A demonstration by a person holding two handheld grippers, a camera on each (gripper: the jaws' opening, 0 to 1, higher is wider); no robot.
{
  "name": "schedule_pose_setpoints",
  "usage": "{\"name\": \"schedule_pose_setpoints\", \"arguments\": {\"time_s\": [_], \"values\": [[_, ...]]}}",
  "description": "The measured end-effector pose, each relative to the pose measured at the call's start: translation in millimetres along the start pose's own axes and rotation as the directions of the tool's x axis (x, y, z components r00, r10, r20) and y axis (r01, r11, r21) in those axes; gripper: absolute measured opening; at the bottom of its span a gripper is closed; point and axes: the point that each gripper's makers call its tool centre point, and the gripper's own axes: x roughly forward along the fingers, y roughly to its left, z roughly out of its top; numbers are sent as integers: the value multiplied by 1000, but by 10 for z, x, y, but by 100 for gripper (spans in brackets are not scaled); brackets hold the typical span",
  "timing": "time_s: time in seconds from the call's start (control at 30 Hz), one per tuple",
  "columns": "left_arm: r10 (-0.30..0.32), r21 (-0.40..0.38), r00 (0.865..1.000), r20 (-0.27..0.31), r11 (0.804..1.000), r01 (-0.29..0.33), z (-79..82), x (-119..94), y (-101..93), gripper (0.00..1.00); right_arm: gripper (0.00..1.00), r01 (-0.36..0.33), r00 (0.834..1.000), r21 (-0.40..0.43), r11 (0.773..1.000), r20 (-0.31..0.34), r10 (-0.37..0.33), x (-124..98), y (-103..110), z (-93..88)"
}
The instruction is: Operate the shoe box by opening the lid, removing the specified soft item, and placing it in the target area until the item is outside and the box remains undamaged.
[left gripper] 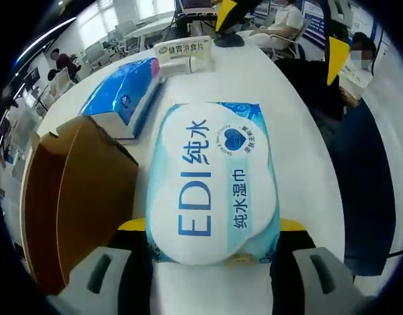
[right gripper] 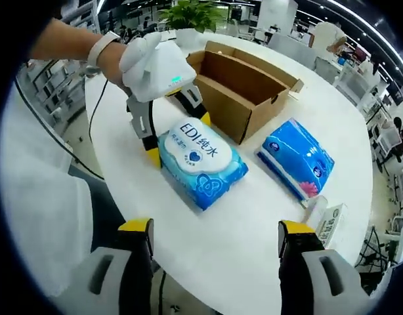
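An open-plan office: rows of desks and chairs (left gripper: 103,49) fill the background, seated people (left gripper: 280,20) work nearby, and a potted plant (right gripper: 188,14) stands beyond the white round bench (right gripper: 254,223).

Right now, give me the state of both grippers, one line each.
Left gripper: shut on the wet wipes pack, which lies on the white table.
Right gripper: open, holding nothing.

My table (right gripper: 254,223) is round and white. On it I see the open brown shoe box (right gripper: 244,88), the wet-wipes pack (right gripper: 200,159) just beside the box, a blue tissue pack (right gripper: 295,158) near both, and a small white carton (right gripper: 330,221) by the edge.
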Motion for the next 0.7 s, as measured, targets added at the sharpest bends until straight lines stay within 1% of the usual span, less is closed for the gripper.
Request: {"name": "schedule_pose_setpoints", "arguments": {"time_s": [0.17,0.47,0.6,0.7], "values": [[-3,-3,1000,9,1000,3,144,71,29,73,79,5,1000,16,1000,-3,-5,-21,-36,-87],[-4,-4,1000,18,1000,4,390,192,66,73,78,19,1000,43,999,4,-19,-71,-139,-176],[-5,-1,1000,21,1000,5,507,253,95,73,79,18,999,67,998,27,-20,-97,-171,-198],[-5,-6,1000,29,1000,5,589,283,110,73,79,20,1000,66,998,15,-21,-100,-185,-263]]}}
